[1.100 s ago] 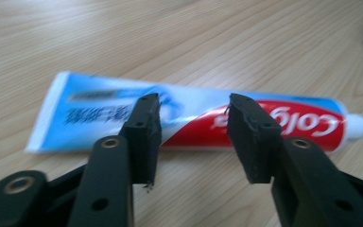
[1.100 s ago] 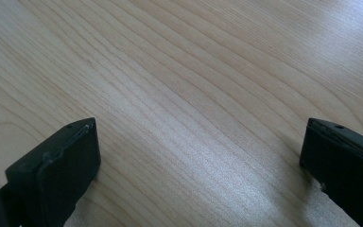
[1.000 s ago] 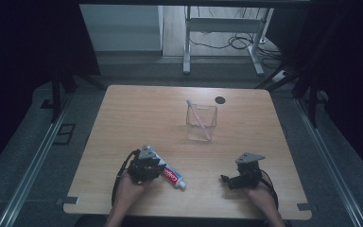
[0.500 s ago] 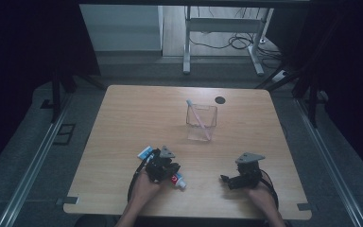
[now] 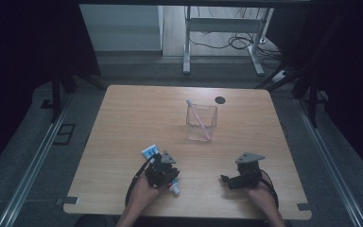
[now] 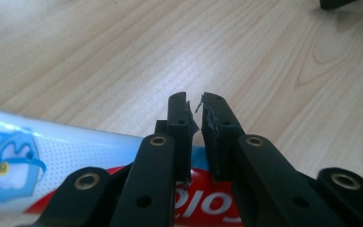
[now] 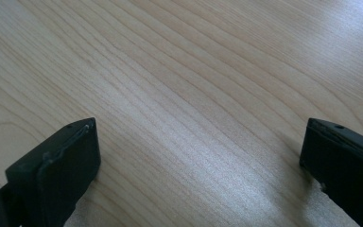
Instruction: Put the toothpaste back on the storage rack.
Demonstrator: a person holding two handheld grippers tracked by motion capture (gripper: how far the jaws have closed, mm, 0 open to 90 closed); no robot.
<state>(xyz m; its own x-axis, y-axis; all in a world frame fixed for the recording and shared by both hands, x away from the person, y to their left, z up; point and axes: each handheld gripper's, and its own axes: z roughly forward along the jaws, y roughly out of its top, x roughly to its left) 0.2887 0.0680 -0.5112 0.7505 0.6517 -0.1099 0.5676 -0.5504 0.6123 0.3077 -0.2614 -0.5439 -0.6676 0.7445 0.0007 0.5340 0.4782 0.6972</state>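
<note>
A white, blue and red toothpaste tube (image 5: 149,152) lies near the table's front edge, its cap (image 5: 174,189) pointing toward me. My left gripper (image 5: 166,174) sits over the tube's middle. In the left gripper view the jaws (image 6: 195,106) stand almost together and pinch the tube (image 6: 75,151), which runs across under them. My right gripper (image 5: 227,180) rests at the front right, and its jaws (image 7: 198,156) are wide open over bare wood. A clear cup (image 5: 201,124) with a pink toothbrush (image 5: 197,116) leaning in it stands at mid-table.
A small black disc (image 5: 220,100) lies on the wooden table (image 5: 132,118) beyond the cup. Metal rails run along the floor on both sides. A desk frame and cables stand behind the far edge.
My left gripper moved right onto the toothpaste tube and its jaws closed on it. The tube's flat end now sticks out at the gripper's upper left. The right hand kept still.
</note>
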